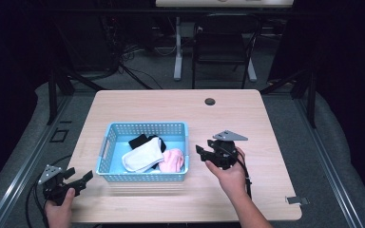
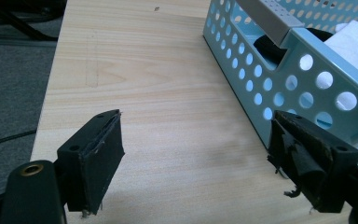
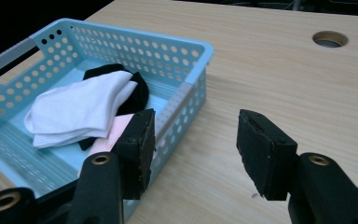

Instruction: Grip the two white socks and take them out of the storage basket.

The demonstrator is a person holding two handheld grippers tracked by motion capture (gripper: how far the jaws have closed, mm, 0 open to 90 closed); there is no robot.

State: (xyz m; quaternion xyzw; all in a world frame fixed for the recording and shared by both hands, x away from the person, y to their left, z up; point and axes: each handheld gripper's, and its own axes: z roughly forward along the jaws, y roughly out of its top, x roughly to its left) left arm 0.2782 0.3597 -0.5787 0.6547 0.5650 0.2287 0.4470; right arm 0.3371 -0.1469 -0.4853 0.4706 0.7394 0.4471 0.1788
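A light blue perforated basket sits on the wooden table. Inside lie a folded white cloth, a black cloth and a pink cloth. My left gripper is open just off the basket's left near corner, close to the table's front left edge, nothing between its jaws. My right gripper is open beside the basket's right wall, nothing between its jaws.
A round cable hole is in the table's far side. A black chair and a white desk leg stand beyond the table. Bare wood lies right of the basket and behind it.
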